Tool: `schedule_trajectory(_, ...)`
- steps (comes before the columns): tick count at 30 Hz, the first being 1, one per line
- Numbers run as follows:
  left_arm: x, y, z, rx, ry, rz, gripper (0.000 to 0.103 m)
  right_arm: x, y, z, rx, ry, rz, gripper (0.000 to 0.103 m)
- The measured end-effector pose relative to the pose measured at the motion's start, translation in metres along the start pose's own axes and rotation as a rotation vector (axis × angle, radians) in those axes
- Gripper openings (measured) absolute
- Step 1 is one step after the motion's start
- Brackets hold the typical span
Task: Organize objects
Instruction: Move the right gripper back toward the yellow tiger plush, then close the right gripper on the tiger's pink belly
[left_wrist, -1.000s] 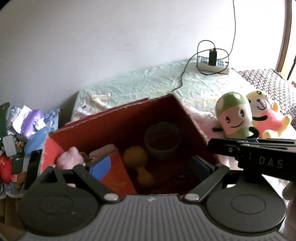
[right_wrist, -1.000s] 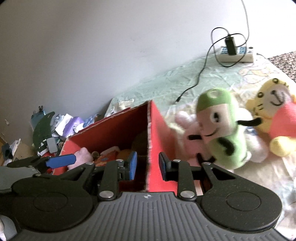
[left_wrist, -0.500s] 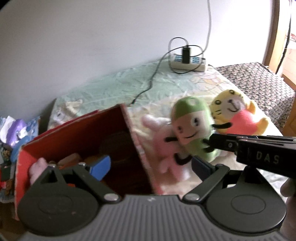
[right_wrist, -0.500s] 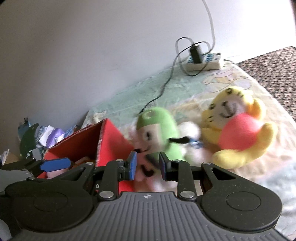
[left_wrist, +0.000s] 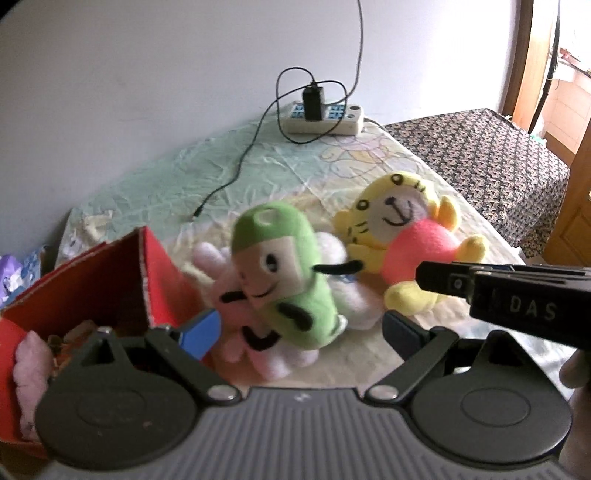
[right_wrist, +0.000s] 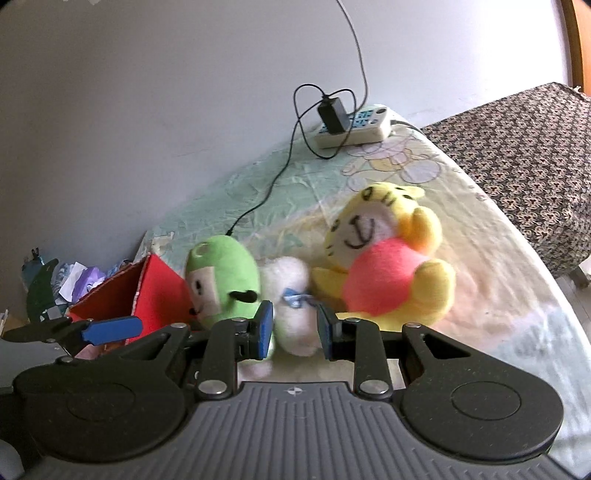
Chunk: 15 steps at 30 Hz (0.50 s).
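Pale wall filled the top of both views, above a bed (left_wrist: 258, 173) spread with a crinkled pastel sheet; a power strip (left_wrist: 325, 118) with a trailing black cable lay at upper centre. At lower left of the left wrist view stood a red box (left_wrist: 92, 280), already holding a few items. Just right of it lay the plush pile: a green toy (left_wrist: 284, 280) leaning on a pink toy (left_wrist: 229, 310), a white toy (right_wrist: 291, 291) behind them, and a yellow tiger (left_wrist: 410, 254) touching the pile's right side.

The left gripper (left_wrist: 301, 328) stood wide open and empty, its fingers framing the green toy without touching. The right gripper (right_wrist: 295, 328) looked nearly closed and held nothing that I could see, the white toy showing in the narrow gap beyond it.

Risk, as I judged it: the toys overlap, so a pinch might catch two, or only loose fur, and drop one short of the box. The right gripper would need to open first.
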<state>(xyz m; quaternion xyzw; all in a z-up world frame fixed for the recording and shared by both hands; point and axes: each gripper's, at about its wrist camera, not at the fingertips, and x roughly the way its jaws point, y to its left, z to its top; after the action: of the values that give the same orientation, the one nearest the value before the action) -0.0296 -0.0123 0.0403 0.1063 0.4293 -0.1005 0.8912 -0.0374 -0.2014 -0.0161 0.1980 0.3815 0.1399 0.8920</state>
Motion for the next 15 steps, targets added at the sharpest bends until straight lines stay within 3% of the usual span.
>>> schedule_trajectory(15, 0.025, -0.036, 0.002, -0.027, 0.076, -0.027, 0.095, 0.003, -0.036, 0.008, 0.038, 0.038, 0.008, 0.029)
